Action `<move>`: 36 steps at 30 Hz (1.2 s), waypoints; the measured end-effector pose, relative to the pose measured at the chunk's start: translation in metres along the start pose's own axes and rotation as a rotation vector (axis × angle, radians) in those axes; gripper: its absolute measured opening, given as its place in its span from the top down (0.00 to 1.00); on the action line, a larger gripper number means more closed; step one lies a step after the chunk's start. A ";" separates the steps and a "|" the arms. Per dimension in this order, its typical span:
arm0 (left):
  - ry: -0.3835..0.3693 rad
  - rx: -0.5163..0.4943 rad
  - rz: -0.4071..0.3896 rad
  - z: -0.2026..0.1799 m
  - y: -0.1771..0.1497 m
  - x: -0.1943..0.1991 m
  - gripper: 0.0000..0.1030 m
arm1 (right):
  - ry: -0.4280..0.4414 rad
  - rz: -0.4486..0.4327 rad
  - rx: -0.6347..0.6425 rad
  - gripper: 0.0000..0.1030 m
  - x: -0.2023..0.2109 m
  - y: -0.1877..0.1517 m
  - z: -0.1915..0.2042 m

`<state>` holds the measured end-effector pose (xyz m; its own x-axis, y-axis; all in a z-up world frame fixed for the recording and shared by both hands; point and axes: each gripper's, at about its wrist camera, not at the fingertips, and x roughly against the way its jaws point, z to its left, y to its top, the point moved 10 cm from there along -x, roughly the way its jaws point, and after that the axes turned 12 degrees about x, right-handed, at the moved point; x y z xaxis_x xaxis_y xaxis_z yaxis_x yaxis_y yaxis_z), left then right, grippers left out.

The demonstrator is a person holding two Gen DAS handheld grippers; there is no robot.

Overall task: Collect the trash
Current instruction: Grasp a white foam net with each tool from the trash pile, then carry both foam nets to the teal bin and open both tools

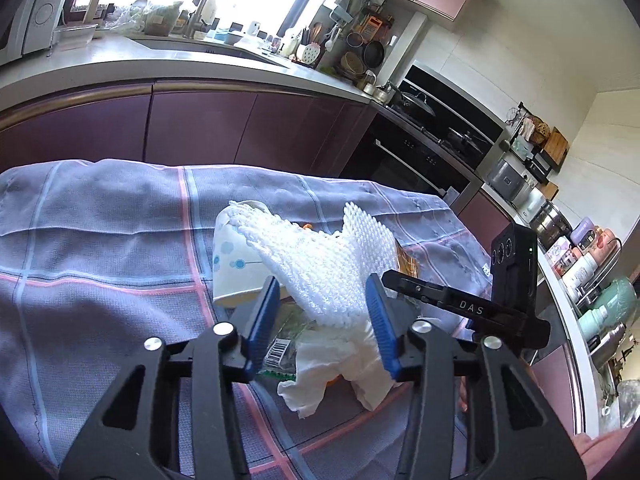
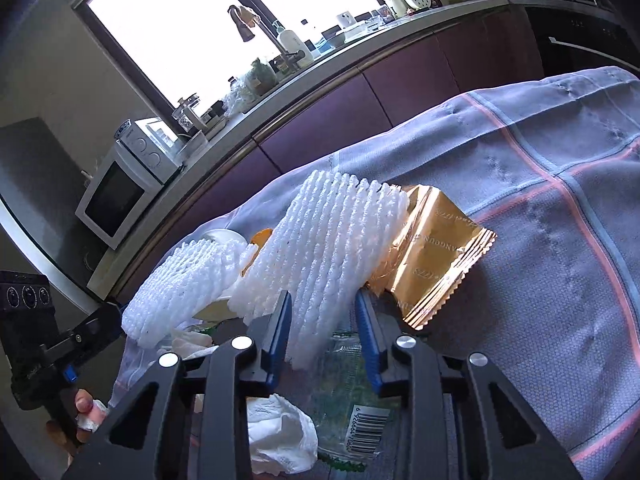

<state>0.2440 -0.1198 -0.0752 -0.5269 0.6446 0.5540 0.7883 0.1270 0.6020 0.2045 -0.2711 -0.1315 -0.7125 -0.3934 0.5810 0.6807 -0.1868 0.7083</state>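
A pile of trash lies on the blue-grey checked cloth [image 1: 100, 240]. A white foam fruit net [image 1: 320, 264] lies over a paper cup [image 1: 230, 264] with blue dots, a crumpled white tissue [image 1: 340, 364], a green clear wrapper with a barcode [image 1: 280, 348] and a gold foil wrapper [image 2: 436, 256]. My left gripper [image 1: 323, 300] is open, its blue pads on either side of the net's near end. My right gripper [image 2: 322, 312] is open around the net [image 2: 320, 248] from the other side, above the barcode wrapper [image 2: 360, 404] and tissue [image 2: 280, 432]. The right gripper also shows in the left wrist view [image 1: 460, 304].
Purple kitchen cabinets [image 1: 200, 128] and a crowded worktop [image 1: 160, 60] run behind the table. A microwave [image 2: 120, 200] stands on the worktop, an oven and hob [image 1: 420, 140] at the right, shelves of bottles [image 1: 592, 280] beyond. The cloth [image 2: 560, 200] stretches to the right.
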 end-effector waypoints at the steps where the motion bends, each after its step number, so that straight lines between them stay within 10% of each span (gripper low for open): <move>1: 0.002 0.002 0.004 0.000 -0.001 -0.002 0.67 | 0.004 -0.005 0.003 0.80 0.001 0.000 0.001; 19: -0.007 -0.047 -0.080 -0.006 0.001 0.037 0.87 | 0.050 -0.126 0.111 0.90 0.043 0.021 0.031; 36: 0.131 -0.072 -0.291 0.028 -0.011 0.180 0.87 | 0.243 -0.131 0.325 0.90 0.053 0.020 0.153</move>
<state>0.1489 0.0165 0.0016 -0.7671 0.4860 0.4187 0.5762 0.2351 0.7828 0.1541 -0.1576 -0.0254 -0.7021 -0.5935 0.3935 0.4703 0.0284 0.8820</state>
